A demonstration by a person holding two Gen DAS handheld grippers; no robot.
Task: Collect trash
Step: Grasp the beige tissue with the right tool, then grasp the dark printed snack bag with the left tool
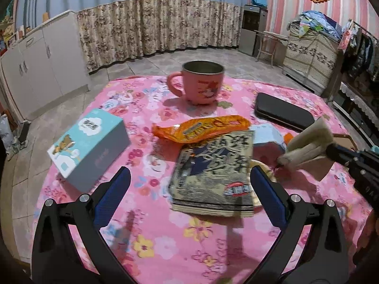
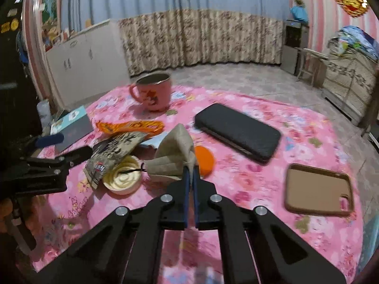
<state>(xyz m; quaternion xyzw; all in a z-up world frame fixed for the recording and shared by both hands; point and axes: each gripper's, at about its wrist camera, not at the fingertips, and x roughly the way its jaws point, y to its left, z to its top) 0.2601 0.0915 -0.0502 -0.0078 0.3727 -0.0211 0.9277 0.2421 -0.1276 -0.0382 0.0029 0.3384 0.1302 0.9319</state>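
Pinching folded paper (image 2: 175, 151) in right gripper (image 2: 190, 169), above cream-filled cup (image 2: 123, 177).

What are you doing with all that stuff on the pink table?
A person is picking up trash with two hand-held grippers. The right gripper is shut on a crumpled beige paper napkin, held just above the pink flowery tablecloth. The left gripper is open around a grey printed snack wrapper, not pressing on it. An orange snack wrapper lies beside it.
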